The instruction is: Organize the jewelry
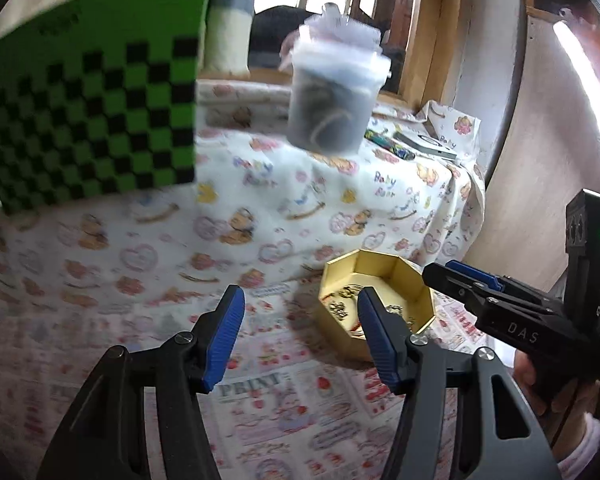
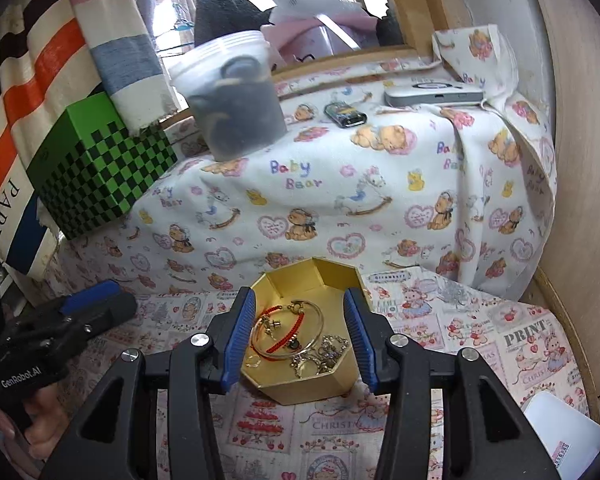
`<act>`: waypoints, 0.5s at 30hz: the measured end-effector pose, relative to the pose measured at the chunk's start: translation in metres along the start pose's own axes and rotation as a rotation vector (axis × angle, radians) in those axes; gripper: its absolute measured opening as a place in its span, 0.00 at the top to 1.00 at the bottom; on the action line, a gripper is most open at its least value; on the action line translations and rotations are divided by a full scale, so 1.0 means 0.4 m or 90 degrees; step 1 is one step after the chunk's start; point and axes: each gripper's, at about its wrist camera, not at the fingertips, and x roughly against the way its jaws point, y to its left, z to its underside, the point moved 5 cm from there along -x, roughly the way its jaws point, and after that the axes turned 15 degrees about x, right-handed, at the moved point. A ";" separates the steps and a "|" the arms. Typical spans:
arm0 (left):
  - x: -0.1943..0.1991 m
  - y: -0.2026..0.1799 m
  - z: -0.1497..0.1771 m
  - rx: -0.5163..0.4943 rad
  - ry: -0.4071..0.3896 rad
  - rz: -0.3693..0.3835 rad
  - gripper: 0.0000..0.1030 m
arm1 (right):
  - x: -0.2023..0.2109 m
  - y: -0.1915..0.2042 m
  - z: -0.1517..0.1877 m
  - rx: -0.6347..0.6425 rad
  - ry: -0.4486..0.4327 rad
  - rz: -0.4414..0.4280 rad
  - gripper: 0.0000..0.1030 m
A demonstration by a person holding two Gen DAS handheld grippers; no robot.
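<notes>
The open gold octagonal cardboard box [image 2: 300, 376], holding tangled bangles and chains [image 2: 300, 340] on the printed cloth, is straddled by the spread, empty right gripper [image 2: 300, 336], apparently for grasping, while the left gripper [image 1: 300, 336] is held apart, empty, beside it.

Black gripper frames, ribbed blue fingers [image 2: 240, 340], silver screws, white "DAS" lettering, green LED

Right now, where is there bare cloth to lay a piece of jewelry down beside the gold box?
Free: the printed cloth right of the gold box, up to the white card; also the near strip below the box. Crowded: left of the box, where the left claw hovers, and the raised shelf holding the plastic tub and green box.
</notes>
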 end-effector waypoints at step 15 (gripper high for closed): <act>0.224 0.086 -0.013 -0.006 -0.161 -0.086 0.17 | 0.107 0.120 -0.038 0.085 -0.101 0.011 0.27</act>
